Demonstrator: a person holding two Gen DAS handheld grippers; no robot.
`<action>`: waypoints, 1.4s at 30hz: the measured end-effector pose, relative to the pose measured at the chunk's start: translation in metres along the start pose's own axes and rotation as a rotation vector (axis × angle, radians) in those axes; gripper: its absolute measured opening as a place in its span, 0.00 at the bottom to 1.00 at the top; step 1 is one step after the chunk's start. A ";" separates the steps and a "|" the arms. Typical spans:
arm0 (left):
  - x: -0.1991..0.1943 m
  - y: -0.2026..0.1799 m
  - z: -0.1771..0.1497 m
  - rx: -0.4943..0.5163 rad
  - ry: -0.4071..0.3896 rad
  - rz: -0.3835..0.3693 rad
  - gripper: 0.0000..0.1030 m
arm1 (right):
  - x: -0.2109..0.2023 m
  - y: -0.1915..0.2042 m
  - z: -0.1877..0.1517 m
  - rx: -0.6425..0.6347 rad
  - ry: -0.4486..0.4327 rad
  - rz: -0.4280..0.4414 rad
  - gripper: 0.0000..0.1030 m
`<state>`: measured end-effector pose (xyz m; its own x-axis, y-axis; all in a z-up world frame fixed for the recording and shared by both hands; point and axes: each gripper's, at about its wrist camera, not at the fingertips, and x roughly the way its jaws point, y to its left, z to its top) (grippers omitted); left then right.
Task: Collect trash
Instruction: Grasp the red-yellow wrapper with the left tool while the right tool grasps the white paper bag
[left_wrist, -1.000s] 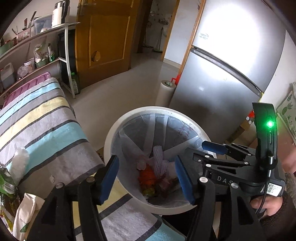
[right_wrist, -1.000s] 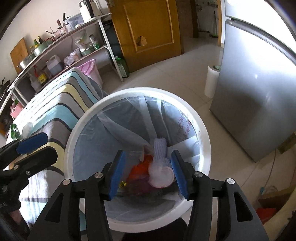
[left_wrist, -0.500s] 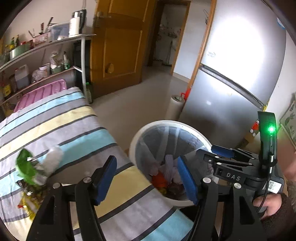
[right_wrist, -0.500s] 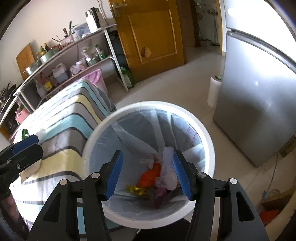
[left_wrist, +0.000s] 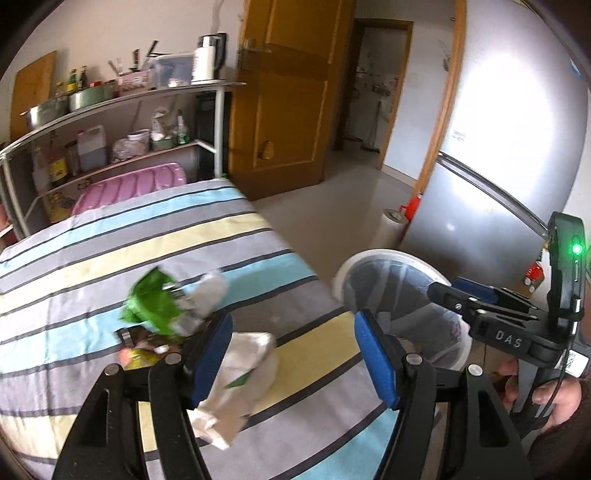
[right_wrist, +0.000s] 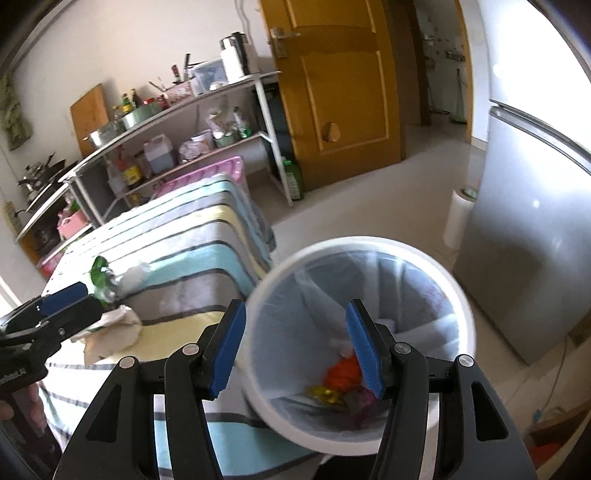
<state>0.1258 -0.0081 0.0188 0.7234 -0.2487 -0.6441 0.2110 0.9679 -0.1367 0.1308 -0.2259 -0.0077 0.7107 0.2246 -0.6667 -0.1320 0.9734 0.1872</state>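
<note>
Your left gripper (left_wrist: 291, 354) and right gripper (right_wrist: 295, 347) both gape empty. The crumpled white wrapper (left_wrist: 240, 373) lies on the striped cloth (left_wrist: 92, 266) beside the bin (right_wrist: 458, 295): light and soft, so pinch its bunched middle.

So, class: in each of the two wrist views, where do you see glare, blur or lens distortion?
Left wrist view: strong glare on the fridge door, motion blur on the green wrapper, and the shelf rail bowed by the fisheye. Right wrist view: the bin rim is smeared at its left edge, the fridge top is washed out, and the corners are dark.
</note>
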 end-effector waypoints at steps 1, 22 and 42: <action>-0.003 0.005 -0.002 -0.004 -0.004 0.006 0.69 | 0.001 0.004 0.000 -0.007 0.000 0.007 0.56; -0.007 0.077 -0.051 -0.131 0.075 0.008 0.77 | 0.044 0.088 -0.002 -0.132 0.082 0.166 0.56; -0.032 0.150 -0.053 -0.248 0.048 0.075 0.77 | 0.053 0.169 -0.033 -0.413 0.131 0.413 0.56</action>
<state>0.0996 0.1468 -0.0210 0.6979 -0.1791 -0.6934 -0.0139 0.9647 -0.2631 0.1232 -0.0477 -0.0347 0.4553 0.5666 -0.6868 -0.6559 0.7351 0.1717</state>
